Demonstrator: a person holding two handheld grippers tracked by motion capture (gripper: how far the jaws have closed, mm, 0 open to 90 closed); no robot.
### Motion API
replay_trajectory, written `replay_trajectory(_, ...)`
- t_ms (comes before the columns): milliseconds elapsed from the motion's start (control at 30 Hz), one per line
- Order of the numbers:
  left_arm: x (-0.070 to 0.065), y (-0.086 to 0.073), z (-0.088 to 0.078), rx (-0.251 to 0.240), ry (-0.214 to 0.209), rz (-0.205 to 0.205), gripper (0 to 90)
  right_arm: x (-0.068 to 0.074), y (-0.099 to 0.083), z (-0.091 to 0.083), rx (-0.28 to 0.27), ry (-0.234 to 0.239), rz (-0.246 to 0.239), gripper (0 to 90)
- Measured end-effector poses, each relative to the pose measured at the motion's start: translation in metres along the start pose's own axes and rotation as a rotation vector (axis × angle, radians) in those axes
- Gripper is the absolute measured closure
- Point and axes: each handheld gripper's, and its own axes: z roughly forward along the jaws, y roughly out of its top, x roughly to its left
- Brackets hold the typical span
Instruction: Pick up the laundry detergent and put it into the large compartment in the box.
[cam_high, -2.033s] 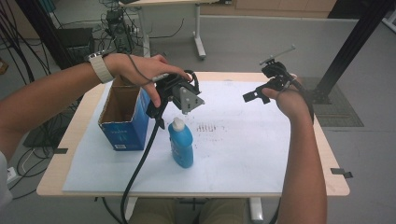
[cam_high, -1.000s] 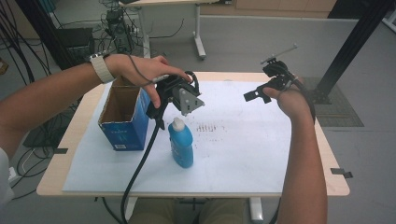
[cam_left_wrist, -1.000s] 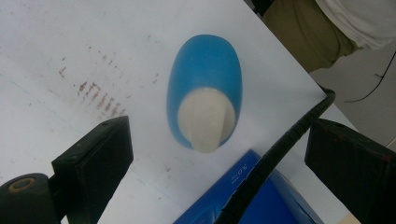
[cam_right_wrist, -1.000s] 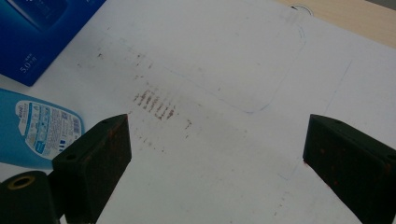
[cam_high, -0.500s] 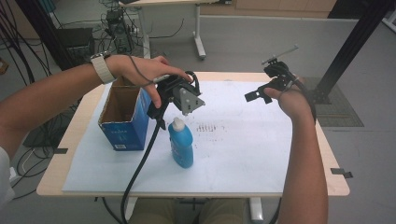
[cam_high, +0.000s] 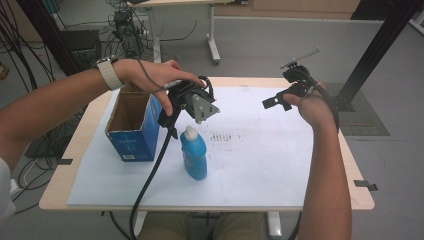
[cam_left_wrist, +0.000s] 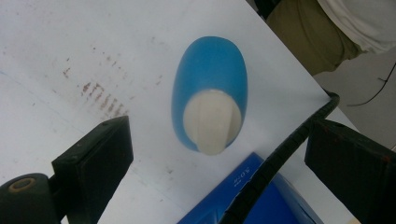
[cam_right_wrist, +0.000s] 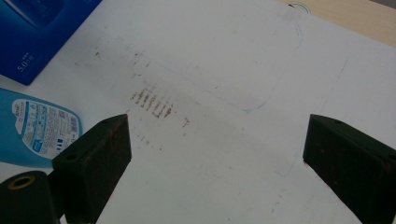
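Your left gripper (cam_high: 172, 120) hangs just above the blue bottle (cam_high: 193, 152), jaws spread wide and nothing between them; looking down along them, the bottle's white cap (cam_left_wrist: 212, 122) sits right in the gap. The bottle stands upright on the white sheet (cam_high: 250, 165), left of centre, just beside the open blue box (cam_high: 131, 127) on its left. Your right gripper (cam_high: 280, 100) is up at the far right, well apart from the bottle, jaws spread wide over bare sheet and a patch of brownish marks (cam_right_wrist: 152, 103). Its cable trails back over your right hand (cam_high: 312, 107). The table (cam_high: 357, 197) edge shows past the sheet.
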Motion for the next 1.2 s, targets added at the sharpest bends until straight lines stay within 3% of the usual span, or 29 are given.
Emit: replay_trajectory(1200,-0.0025,-0.0014,-0.0011,-0.001,0.005,-0.010,8.5,0.0007,0.0002,-0.0010,-0.002,-0.001,-0.002,7.6)
